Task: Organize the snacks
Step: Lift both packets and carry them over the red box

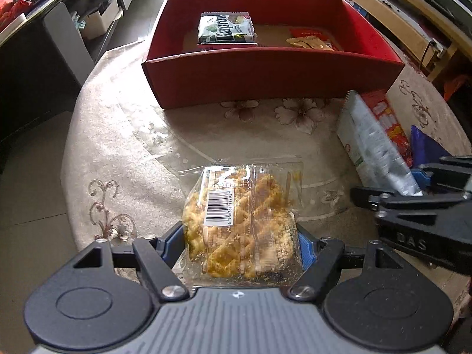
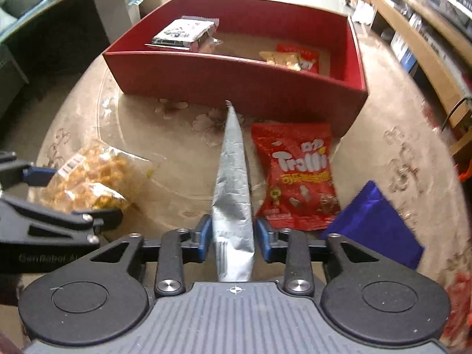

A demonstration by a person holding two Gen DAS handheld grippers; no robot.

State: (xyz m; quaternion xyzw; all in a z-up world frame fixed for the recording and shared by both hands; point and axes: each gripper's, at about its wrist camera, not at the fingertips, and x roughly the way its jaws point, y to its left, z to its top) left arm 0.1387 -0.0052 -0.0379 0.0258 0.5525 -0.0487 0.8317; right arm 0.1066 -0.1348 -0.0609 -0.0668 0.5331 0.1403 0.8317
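Observation:
My left gripper (image 1: 240, 242) is shut on a clear bag of yellow fried snacks (image 1: 239, 224), held above the table; the bag also shows in the right wrist view (image 2: 88, 180). My right gripper (image 2: 233, 236) is shut on a silver foil packet (image 2: 233, 194) held on edge, also seen in the left wrist view (image 1: 371, 150). The red box (image 1: 274, 76) stands ahead on the table, also in the right wrist view (image 2: 236, 79). It holds a green-and-white packet (image 1: 225, 28) at the left and red and gold packets (image 1: 312, 39) at the right.
A red Trolli bag (image 2: 298, 177) and a blue packet (image 2: 374, 224) lie on the floral tablecloth (image 1: 132, 135) to the right of the silver packet. Shelves (image 2: 427, 44) run along the right, and dark furniture (image 1: 29, 67) stands at the left.

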